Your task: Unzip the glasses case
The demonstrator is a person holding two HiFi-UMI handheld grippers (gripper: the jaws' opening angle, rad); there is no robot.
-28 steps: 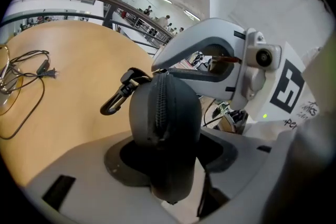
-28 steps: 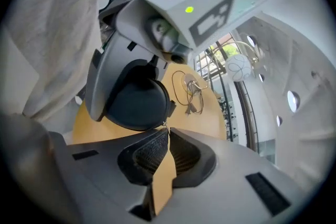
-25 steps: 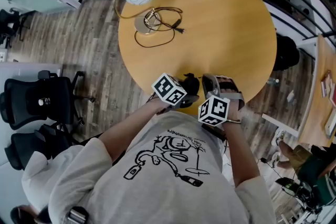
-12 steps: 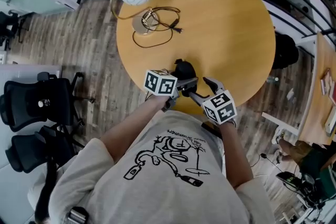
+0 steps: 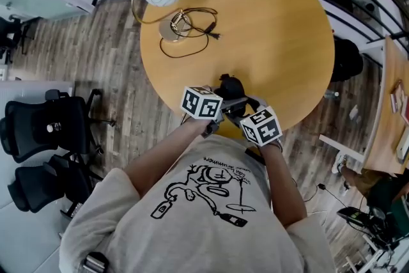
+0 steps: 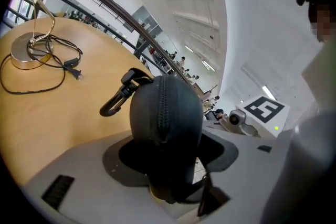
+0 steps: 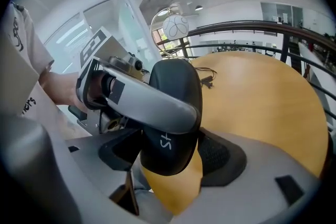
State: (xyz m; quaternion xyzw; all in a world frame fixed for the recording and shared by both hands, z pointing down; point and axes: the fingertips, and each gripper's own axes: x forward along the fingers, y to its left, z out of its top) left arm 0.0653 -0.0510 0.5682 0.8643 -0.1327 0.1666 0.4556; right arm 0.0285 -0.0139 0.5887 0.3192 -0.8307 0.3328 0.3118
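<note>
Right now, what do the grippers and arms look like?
Left gripper and right gripper: moulded grey bodies, dark jaw pads, each topped by a white cube with black square markers. Short pale-grey T-shirt sleeves, forearms bare. Right jaws have just been opening, the black glasses case between them.

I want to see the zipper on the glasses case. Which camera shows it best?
The left gripper view: the zipper runs down the middle of the glasses case. The right gripper view shows only its smooth side, crossed by the left tool. In the head view it is a small dark shape, zipper too small to see.
</note>
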